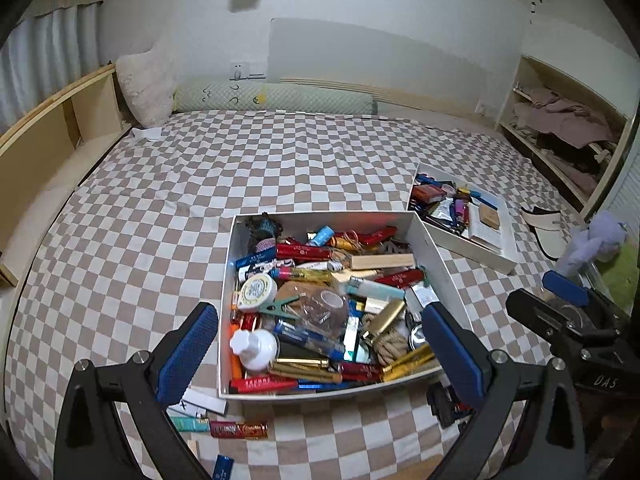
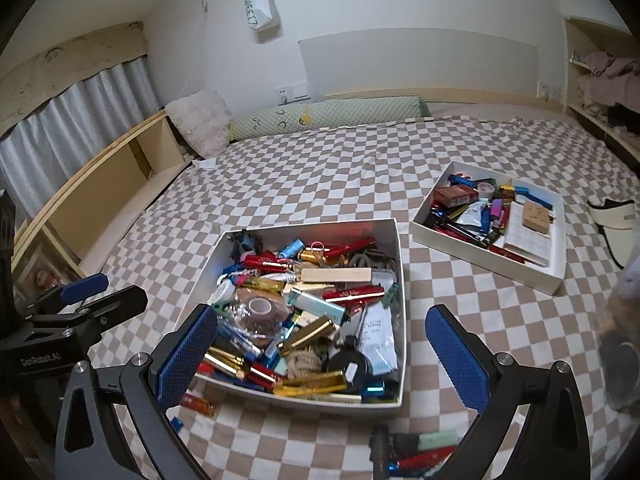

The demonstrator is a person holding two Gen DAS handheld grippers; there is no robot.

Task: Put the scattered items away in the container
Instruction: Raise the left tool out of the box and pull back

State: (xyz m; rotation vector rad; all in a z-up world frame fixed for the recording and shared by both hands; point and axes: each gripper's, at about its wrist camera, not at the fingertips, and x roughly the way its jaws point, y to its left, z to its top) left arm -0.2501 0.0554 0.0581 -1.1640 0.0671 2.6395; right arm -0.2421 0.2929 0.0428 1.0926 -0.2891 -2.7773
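A white box point(image 1: 236, 280) point(image 2: 402, 280) on the checked bed is piled with small items: red and gold tubes, a tape roll point(image 1: 330, 304) point(image 2: 260, 306), a wooden block, rope. My left gripper point(image 1: 320, 354) is open and empty, hovering over the box's near side. My right gripper point(image 2: 322, 354) is open and empty over the box's near edge; it also shows in the left wrist view point(image 1: 568, 304). Loose items lie on the bed in front of the box: a red tube point(image 1: 239, 429), a teal one point(image 1: 190, 424), and red and green ones point(image 2: 424, 450).
A second white box point(image 1: 472, 242) point(image 2: 556, 276) with more small items sits to the right. A cream visor cap point(image 2: 616, 224) lies beyond it. Pillows point(image 1: 276, 98) line the headboard. Wooden shelves stand on the left and right of the bed.
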